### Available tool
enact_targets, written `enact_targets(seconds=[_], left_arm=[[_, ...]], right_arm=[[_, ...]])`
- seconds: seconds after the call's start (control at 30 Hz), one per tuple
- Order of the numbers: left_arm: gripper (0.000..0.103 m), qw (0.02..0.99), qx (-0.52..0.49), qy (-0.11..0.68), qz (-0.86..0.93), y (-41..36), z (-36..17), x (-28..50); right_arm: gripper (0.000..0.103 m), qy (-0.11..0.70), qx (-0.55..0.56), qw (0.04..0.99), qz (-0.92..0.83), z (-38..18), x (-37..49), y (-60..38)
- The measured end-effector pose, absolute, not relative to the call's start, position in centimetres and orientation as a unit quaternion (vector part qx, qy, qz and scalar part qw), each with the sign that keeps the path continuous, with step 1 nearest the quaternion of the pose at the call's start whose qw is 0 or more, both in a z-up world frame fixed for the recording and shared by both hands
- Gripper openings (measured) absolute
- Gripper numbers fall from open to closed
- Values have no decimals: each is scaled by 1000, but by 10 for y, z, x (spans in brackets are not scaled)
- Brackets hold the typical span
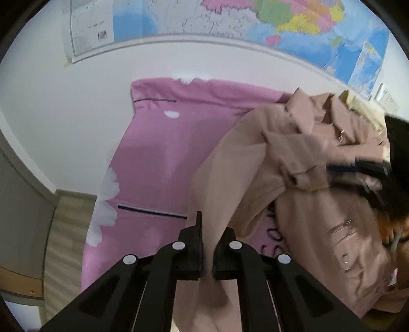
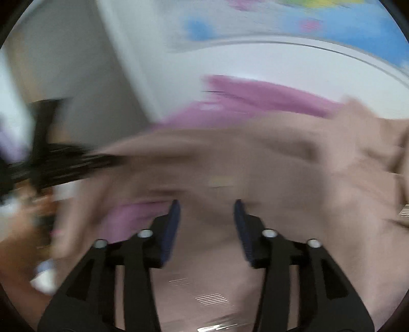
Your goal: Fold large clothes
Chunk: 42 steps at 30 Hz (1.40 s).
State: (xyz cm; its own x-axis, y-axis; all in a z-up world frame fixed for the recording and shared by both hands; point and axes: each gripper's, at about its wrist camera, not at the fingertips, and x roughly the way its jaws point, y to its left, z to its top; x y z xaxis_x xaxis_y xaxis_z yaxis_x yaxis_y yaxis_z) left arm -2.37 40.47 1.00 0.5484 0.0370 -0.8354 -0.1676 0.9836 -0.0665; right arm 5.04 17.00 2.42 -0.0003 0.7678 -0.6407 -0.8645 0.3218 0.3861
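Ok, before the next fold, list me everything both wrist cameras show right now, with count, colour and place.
Coat: one, beige, bunched on the right of the bed, one strip running down into the left jaws.
Bed sheet: one, pink with white flowers, under the coat.
Wall map: one, multicoloured, on the white wall above the bed.
Wall: white, behind the bed.
Floor: light wood, left of the bed.
Left gripper: one, black, jaws shut on the coat strip.
Right gripper: one, black with blue pads, jaws apart over the coat, nothing pinched; that view is blurred.
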Motion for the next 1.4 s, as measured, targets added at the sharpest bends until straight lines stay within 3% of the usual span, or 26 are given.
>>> enact_targets(seconds=[0.03, 0.07, 0.2, 0.3, 0.37, 0.43, 0.6, 0.73, 0.8, 0.9, 1.0, 1.17, 1.27, 1.3, 1.37, 1.4], left_arm=[[4, 879, -70, 468, 55, 404, 14, -23], [4, 881, -64, 466, 56, 402, 18, -23], [4, 877, -57, 474, 56, 394, 18, -18], [4, 873, -59, 480, 59, 392, 16, -16], [4, 873, -64, 479, 59, 391, 18, -15], [4, 874, -68, 478, 57, 390, 21, -14], [4, 884, -84, 458, 45, 387, 44, -9], [17, 922, -152, 355, -37, 394, 106, -21], [33, 939, -179, 289, -55, 399, 130, -35], [35, 952, -172, 249, -36, 395, 139, -43], [35, 941, -133, 310, -28, 368, 105, -19], [35, 905, -57, 420, -33, 317, 26, 24], [35, 888, -26, 459, -25, 299, -8, 47], [35, 884, -18, 466, -18, 295, -17, 54], [37, 886, -14, 464, -15, 294, -21, 60], [43, 881, -13, 472, -14, 295, -21, 61]], right_arm=[[70, 399, -60, 687, 604, 29, 35, 174], [74, 392, -62, 665, 633, 35, 13, 181], [73, 397, -54, 578, 711, 37, -57, 210], [73, 408, -82, 579, 701, 23, -88, 235], [60, 436, -81, 577, 686, 6, -88, 254], [4, 477, -74, 556, 676, -8, -84, 265], [2, 429, -43, 574, 697, 53, -49, 231], [2, 376, 17, 640, 670, 131, 16, 160], [2, 357, 26, 679, 641, 155, 42, 122], [2, 359, 27, 732, 578, 167, 79, 63], [3, 385, 13, 762, 520, 151, 110, 29], [4, 482, 28, 761, 434, 75, 160, -10], [10, 516, 75, 750, 406, 38, 180, -34], [16, 521, 86, 754, 391, 27, 184, -42], [38, 520, 104, 756, 384, 20, 184, -57], [57, 516, 112, 758, 383, 19, 181, -65]])
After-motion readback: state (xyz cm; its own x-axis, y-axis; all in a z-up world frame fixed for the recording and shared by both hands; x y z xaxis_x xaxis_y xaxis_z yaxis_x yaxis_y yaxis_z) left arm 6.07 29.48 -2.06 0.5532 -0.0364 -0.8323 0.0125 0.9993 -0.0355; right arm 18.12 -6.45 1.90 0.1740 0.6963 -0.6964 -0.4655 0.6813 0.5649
